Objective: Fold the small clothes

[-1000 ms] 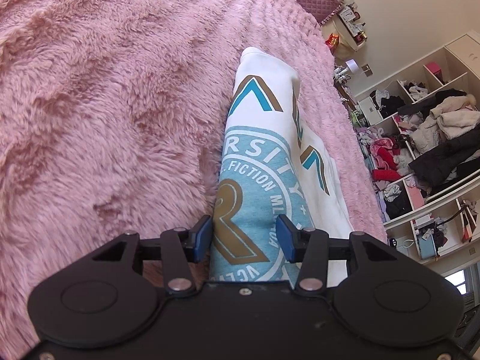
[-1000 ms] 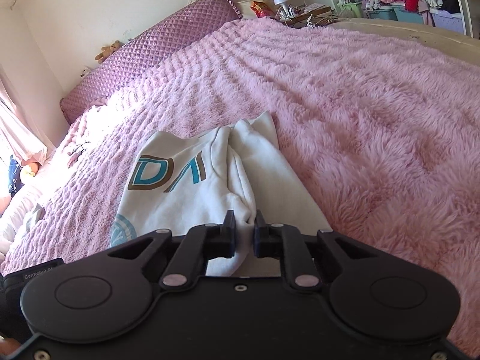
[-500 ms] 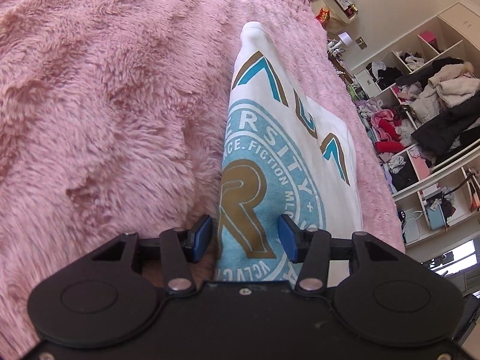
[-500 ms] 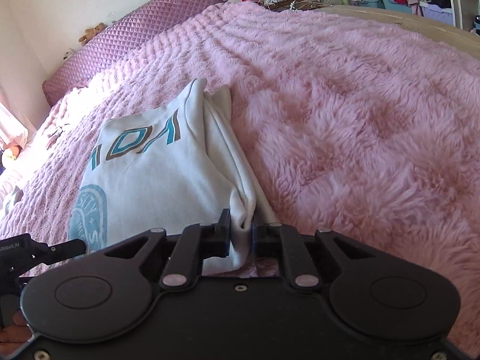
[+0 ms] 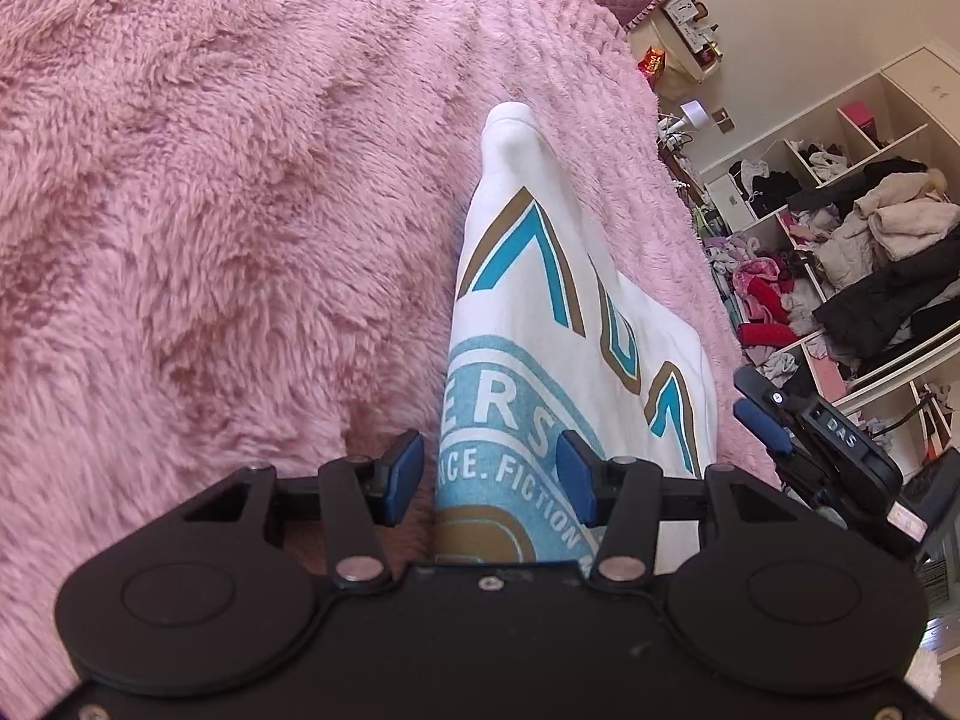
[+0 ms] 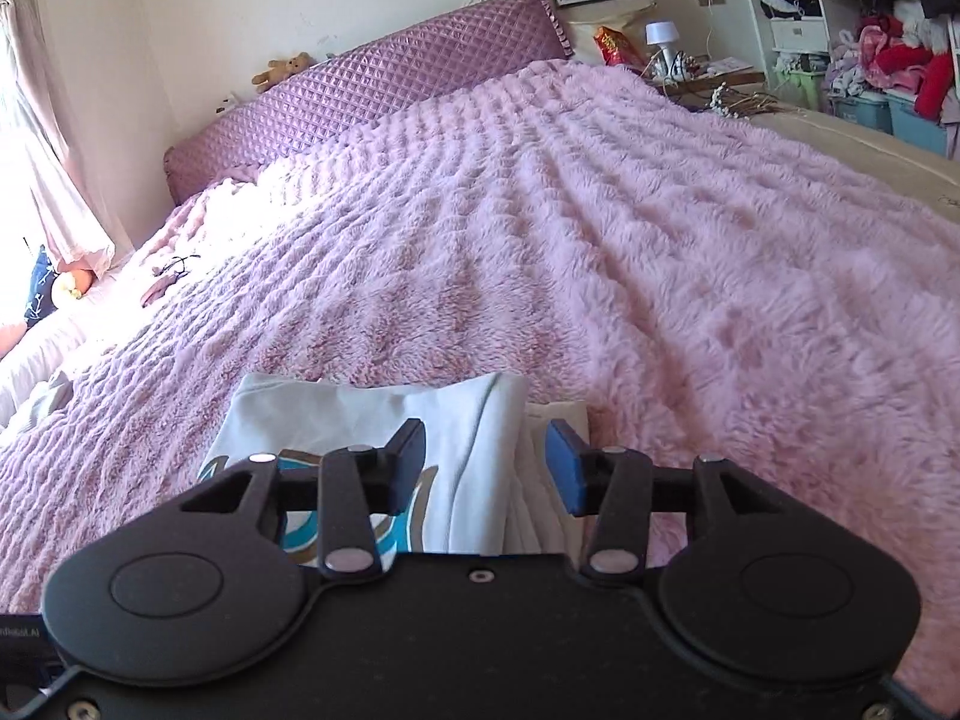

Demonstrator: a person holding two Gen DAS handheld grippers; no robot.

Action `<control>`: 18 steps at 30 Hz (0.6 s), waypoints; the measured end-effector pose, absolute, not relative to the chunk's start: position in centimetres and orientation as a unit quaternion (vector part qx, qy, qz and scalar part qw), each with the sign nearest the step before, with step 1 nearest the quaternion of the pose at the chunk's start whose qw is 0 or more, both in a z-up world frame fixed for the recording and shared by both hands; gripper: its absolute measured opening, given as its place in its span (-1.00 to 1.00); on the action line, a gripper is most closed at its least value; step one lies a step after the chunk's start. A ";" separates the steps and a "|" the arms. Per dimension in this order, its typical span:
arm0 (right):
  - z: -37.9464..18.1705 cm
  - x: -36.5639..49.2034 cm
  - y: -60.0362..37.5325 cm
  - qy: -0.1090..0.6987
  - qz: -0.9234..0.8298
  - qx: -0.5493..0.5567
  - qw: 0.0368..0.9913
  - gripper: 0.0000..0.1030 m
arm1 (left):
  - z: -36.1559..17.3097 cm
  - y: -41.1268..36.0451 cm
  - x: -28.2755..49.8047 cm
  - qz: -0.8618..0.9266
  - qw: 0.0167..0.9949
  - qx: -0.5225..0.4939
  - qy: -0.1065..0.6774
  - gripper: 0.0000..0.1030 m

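A small white shirt (image 5: 528, 324) with teal and gold print lies folded on the pink fluffy blanket (image 5: 210, 210). My left gripper (image 5: 489, 483) is open, its blue pads on either side of the shirt's near edge, not pinching it. My right gripper (image 6: 486, 468) is open above the shirt's other end (image 6: 372, 414), the folded edge lying between its pads. The right gripper also shows at the right of the left wrist view (image 5: 810, 438).
The blanket (image 6: 600, 240) covers a wide bed with a purple quilted headboard (image 6: 372, 96). A nightstand with a lamp (image 6: 660, 36) stands at the bed's head. Open shelves full of clothes (image 5: 852, 252) stand beyond the bed's side.
My right gripper has opened and let go of the shirt's folded edge, and the shirt has dropped flat on the blanket. My left gripper stays open and has pulled back slightly.
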State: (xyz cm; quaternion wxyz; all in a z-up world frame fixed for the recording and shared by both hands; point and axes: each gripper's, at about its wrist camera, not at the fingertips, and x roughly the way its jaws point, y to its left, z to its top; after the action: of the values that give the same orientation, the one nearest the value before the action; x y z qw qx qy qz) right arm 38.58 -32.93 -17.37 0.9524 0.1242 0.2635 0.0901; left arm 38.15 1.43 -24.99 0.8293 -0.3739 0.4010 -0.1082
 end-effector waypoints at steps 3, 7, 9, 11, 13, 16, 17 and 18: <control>-18.6 41.3 -32.1 0.292 0.094 0.131 0.943 -0.25 | -25.2 0.7 38.8 -0.114 0.829 -0.374 0.400 -0.02; -19.1 41.2 -31.8 0.288 0.076 0.136 0.945 -0.80 | -25.1 0.0 39.4 -0.120 0.828 -0.372 0.401 -0.02; -18.3 40.0 -32.2 0.258 0.064 0.140 0.954 -0.89 | -24.8 -0.2 40.0 -0.126 0.829 -0.371 0.400 -0.02; -18.5 40.0 -32.7 0.257 0.050 0.133 0.956 -0.90 | -24.9 -0.6 40.6 -0.137 0.827 -0.370 0.400 0.01; -20.2 41.1 -33.3 0.284 0.038 0.137 0.948 -0.91 | -25.3 -1.0 41.1 -0.136 0.828 -0.366 0.402 0.03; -21.6 41.9 -34.5 0.307 0.048 0.182 0.933 -0.71 | -25.5 -1.5 41.6 -0.137 0.833 -0.354 0.402 0.03; -21.2 41.5 -35.0 0.303 0.050 0.202 0.930 -0.51 | -25.3 -1.5 41.6 -0.137 0.833 -0.353 0.404 0.03; -20.6 40.7 -35.5 0.299 0.057 0.216 0.928 -0.38 | -24.9 -1.4 41.4 -0.138 0.832 -0.352 0.407 0.03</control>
State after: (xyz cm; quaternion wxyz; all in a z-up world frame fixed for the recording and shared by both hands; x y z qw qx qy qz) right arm 40.74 -35.46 -20.59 0.9277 0.2165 0.2989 0.0569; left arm 41.39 -1.37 -24.85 0.8316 -0.3521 0.4068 -0.1379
